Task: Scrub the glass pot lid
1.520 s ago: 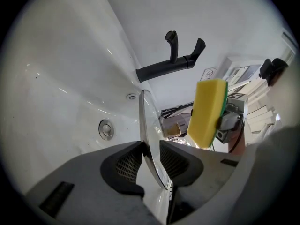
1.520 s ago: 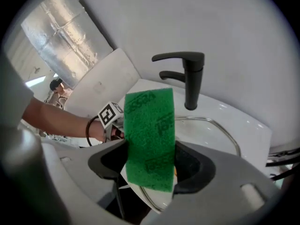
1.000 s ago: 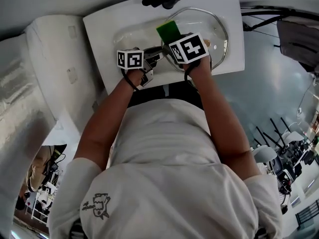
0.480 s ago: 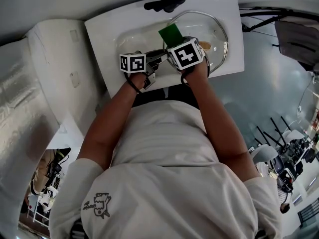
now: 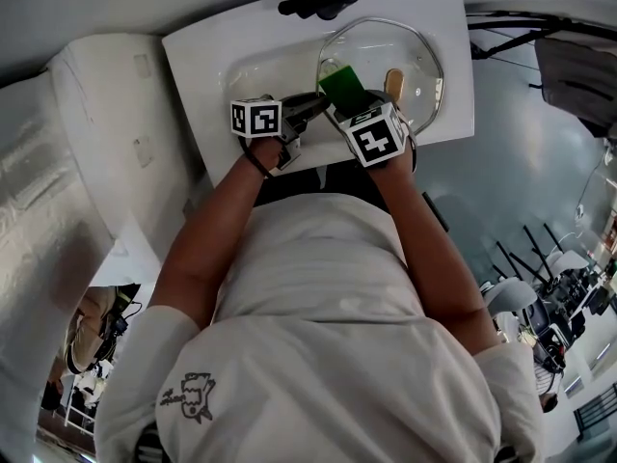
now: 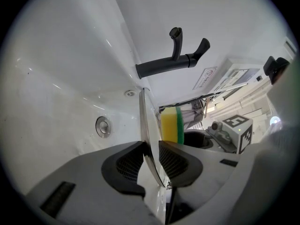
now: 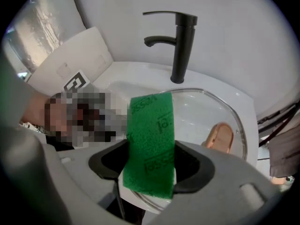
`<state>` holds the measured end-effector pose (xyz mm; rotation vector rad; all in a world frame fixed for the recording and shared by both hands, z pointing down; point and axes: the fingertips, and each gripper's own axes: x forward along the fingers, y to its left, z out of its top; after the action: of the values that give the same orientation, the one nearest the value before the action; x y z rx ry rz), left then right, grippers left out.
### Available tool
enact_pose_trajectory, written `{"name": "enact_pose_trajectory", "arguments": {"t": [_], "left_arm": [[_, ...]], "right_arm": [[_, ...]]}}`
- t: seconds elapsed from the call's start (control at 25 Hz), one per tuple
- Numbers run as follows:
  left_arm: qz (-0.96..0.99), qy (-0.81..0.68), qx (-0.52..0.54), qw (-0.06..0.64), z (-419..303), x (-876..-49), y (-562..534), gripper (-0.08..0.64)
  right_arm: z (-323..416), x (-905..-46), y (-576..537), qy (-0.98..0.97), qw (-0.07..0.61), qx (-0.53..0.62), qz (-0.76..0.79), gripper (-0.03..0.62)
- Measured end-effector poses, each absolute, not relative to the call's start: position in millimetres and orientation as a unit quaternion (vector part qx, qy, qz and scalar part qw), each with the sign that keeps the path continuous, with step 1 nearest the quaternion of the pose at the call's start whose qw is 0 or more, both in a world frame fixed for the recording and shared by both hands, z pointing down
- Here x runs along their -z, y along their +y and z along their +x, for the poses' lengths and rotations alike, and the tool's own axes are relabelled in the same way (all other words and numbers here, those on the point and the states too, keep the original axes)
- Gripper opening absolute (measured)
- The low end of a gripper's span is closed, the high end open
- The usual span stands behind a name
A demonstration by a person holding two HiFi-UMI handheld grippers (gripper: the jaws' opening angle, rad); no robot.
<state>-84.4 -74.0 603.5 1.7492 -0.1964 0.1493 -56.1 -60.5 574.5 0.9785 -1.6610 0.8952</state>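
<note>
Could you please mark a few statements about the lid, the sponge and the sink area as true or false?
1. The left gripper clamps the lid by its rim. True.
2. The right gripper is empty. False: it is shut on the sponge.
3. The sponge has a green side and a yellow side. True.
4. The faucet is white. False: it is black.
5. The lid's knob is black. False: it is brown.
</note>
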Motion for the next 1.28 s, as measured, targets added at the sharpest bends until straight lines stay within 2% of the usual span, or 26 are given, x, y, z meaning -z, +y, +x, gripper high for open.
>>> {"name": "enact_pose_trajectory", "arguments": {"t": [0.72, 1.0, 1.28], "left_arm": [[0.761, -0.076, -0.063, 0.642, -78, -601, -70, 0.104], [0.762, -0.076, -0.072, 0.640, -80, -604, -68, 0.104], [0.757, -0.074, -0.066, 0.646, -78, -601, -67, 0.104]], "right_arm": [[-24, -577, 15, -0.663, 0.515, -0.393, 0.375, 0.290], [-59, -574, 1, -0.717, 0.557, -0.288, 0.304, 0.290], [-57, -584, 9, -0.738, 0.575, -0.247, 0.251, 0.290]]}}
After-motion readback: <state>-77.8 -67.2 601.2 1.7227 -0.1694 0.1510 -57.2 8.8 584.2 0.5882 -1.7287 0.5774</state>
